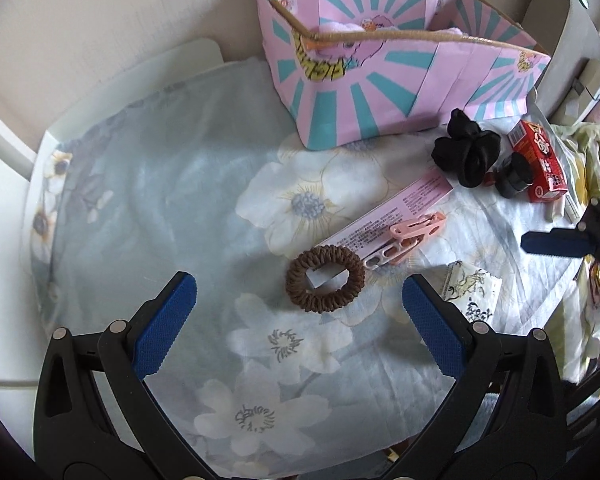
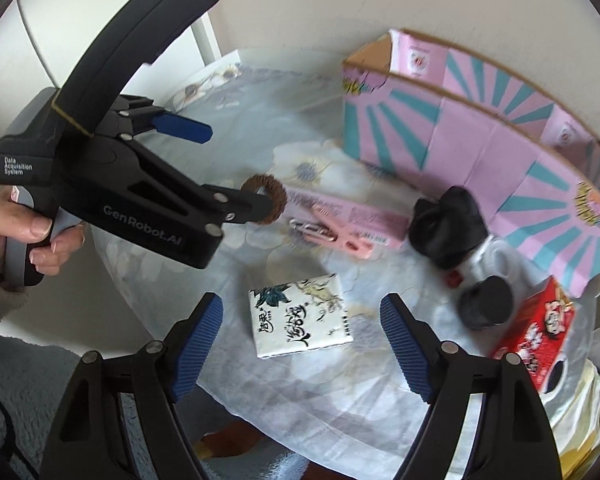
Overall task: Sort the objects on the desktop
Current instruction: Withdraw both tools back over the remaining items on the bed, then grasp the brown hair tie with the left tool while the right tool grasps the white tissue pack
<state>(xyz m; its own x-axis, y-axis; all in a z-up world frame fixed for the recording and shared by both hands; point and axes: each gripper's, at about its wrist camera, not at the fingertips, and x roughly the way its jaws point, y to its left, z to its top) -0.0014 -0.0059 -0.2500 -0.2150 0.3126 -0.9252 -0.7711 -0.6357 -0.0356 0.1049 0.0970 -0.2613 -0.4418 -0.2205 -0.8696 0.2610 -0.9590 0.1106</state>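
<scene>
A brown scrunchie [image 1: 325, 279] lies on the floral cloth, on the end of a pink card [image 1: 388, 217], just ahead of my open, empty left gripper [image 1: 296, 316]. A pink clip [image 1: 404, 238] lies beside it. A white packet with ink drawings [image 2: 302, 319] lies between the fingers of my open, empty right gripper [image 2: 302, 344]. A black scrunchie [image 1: 466, 151], a small black jar [image 1: 514, 176] and a red box [image 1: 538, 162] lie to the right. The pink and teal cardboard box [image 1: 380, 80] stands behind. In the right wrist view my left gripper [image 2: 236, 168] is by the brown scrunchie [image 2: 266, 200].
The round table [image 1: 52, 136] has its edge at the left and near side. A wall stands behind the box. A white chair back [image 1: 568, 36] and yellow floral fabric [image 1: 592, 160] are at the right. The right gripper's fingertip [image 1: 556, 242] shows at the right edge.
</scene>
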